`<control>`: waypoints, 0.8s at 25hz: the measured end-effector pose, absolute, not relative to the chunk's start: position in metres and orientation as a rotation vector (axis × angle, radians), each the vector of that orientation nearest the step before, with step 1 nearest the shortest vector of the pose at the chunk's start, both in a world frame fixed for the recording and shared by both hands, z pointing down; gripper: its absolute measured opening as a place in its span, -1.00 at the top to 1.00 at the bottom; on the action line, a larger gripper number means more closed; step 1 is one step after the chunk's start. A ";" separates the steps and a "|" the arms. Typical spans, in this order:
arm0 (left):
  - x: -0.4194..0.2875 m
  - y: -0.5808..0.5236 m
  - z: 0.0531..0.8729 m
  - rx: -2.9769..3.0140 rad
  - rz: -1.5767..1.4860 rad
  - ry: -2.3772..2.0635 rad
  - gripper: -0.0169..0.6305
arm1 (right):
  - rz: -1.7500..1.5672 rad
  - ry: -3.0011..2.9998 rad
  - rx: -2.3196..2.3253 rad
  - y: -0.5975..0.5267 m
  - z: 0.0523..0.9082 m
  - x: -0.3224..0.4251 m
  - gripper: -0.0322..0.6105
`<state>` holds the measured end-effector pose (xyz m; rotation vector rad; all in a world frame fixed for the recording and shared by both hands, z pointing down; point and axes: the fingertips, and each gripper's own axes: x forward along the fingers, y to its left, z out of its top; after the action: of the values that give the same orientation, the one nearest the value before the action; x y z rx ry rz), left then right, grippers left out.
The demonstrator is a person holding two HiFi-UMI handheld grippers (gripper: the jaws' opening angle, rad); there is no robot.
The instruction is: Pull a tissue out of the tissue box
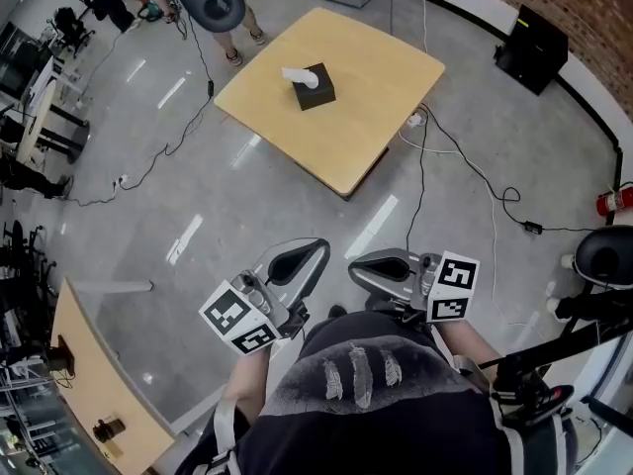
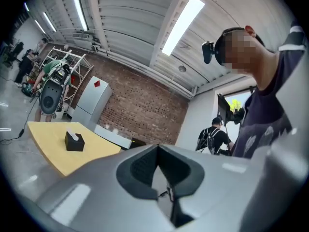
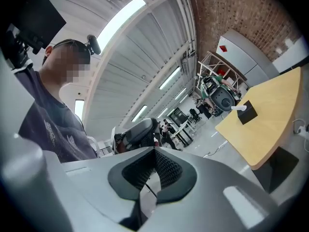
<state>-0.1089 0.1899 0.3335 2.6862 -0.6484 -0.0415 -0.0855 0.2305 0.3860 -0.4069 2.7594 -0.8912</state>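
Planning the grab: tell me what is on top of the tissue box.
A white tissue sticks up from the top of the black tissue box on the table. Nothing else lies on the box. Its walls hide whatever remains inside.

Brightly and evenly lit indoors. Fed from long ceiling strip lights [image 2: 182,24] high above the fingers [image 2: 137,173] in both gripper views, blown out to plain white. Glare-streaked on the glossy floor [image 1: 188,237] ahead of the fingertips in the head view, with only short, soft shadows. Strongly bowed by the wide lenses and black at the corners. Soft close around the fingers, perhaps out of focus; sharper far beyond them.
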 end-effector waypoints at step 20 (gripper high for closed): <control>-0.036 0.138 0.338 2.670 0.103 -0.741 0.96 | -0.943 2.744 -0.221 0.185 0.395 -0.029 0.90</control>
<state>-0.0357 0.1384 0.3380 2.6703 -0.7407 0.1026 -0.0289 0.1846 0.3948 -0.2206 2.7436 -0.9429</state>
